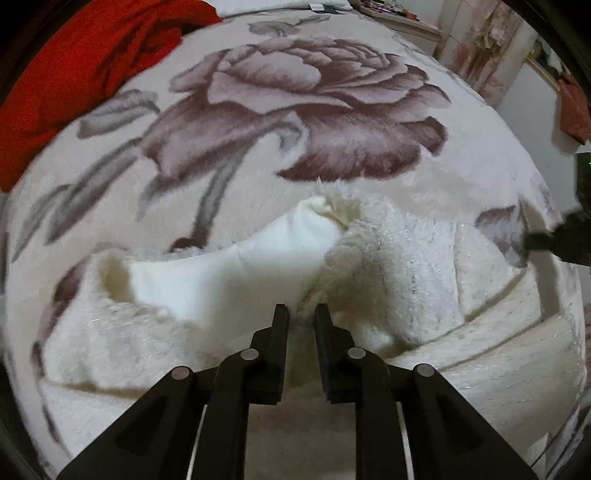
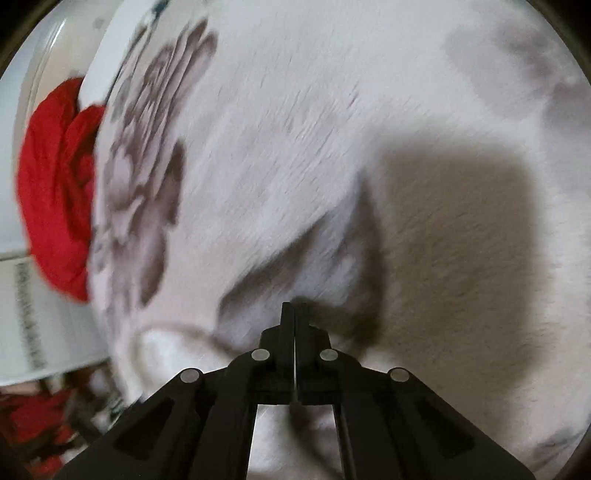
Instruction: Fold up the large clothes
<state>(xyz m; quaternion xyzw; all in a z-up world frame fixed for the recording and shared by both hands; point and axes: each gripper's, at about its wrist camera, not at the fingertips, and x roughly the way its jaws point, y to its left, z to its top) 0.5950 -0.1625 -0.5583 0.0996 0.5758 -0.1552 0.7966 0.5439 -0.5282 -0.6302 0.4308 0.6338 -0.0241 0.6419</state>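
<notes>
A white fluffy garment [image 1: 406, 258] lies crumpled on the bed, its smooth inner side [image 1: 229, 269] turned up in the middle. My left gripper [image 1: 301, 314] points down at it and is shut on a ridge of its fluffy fabric, which fills the narrow gap between the fingers. In the right wrist view my right gripper [image 2: 293, 308] is shut, its fingers pressed flat together over pale plush cloth [image 2: 332, 184]. The picture is blurred, and I see nothing held between those fingers.
A cream plush blanket with a large mauve rose [image 1: 303, 107] covers the bed. A red garment [image 1: 85, 74] is heaped at the far left, and the red garment [image 2: 55, 192] also shows at the bed's edge. Furniture [image 1: 413, 26] stands beyond the bed.
</notes>
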